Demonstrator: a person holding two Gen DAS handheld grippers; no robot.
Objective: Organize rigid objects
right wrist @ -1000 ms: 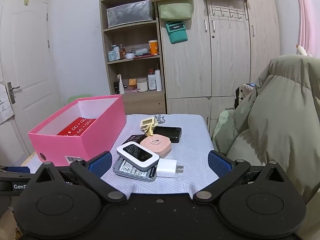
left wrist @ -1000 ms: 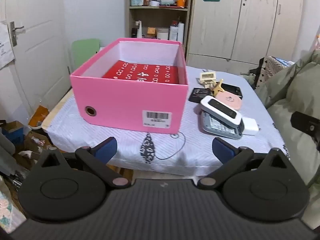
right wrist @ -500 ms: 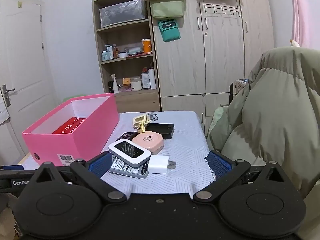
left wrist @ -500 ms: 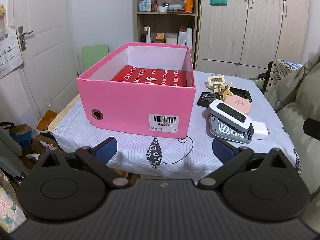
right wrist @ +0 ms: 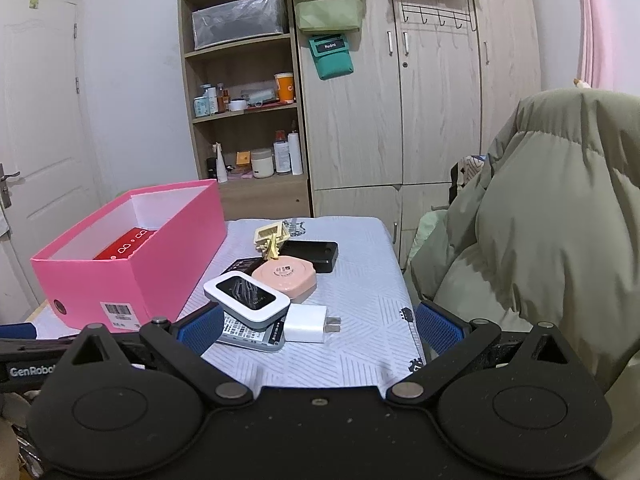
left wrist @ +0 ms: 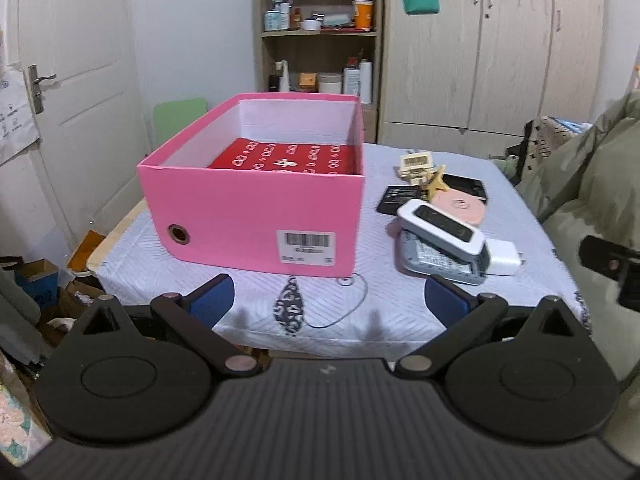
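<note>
The left gripper, made of black plastic with blue ribbed pads, hangs at the near edge of the table with its jaws spread wide and nothing between them. The right gripper looks the same, with bumpy blue pads, and it too is wide apart and holds nothing. Under both lies a pale grey tablecloth with thin zigzag lines and a small spotted teardrop picture printed near the front. On the left part of the table sits a big pink cardboard box, a rectangle with smooth sides, a round metal hole and a barcode sticker on its near wall; inside it has white walls and a flat red sheet with white loops. To the right of the box is a little heap of hard things. Closest is a white square plug charger, touching a flat grey device with a label. A white rounded gadget with a shiny black top rests on that grey one. Behind it lies a peach round-cornered case, then a flat black rectangle and a small cream-coloured boxy toy. Far back stand a wooden shelf with bottles and a pale wooden wardrobe. A puffy green coat is on the right.
</note>
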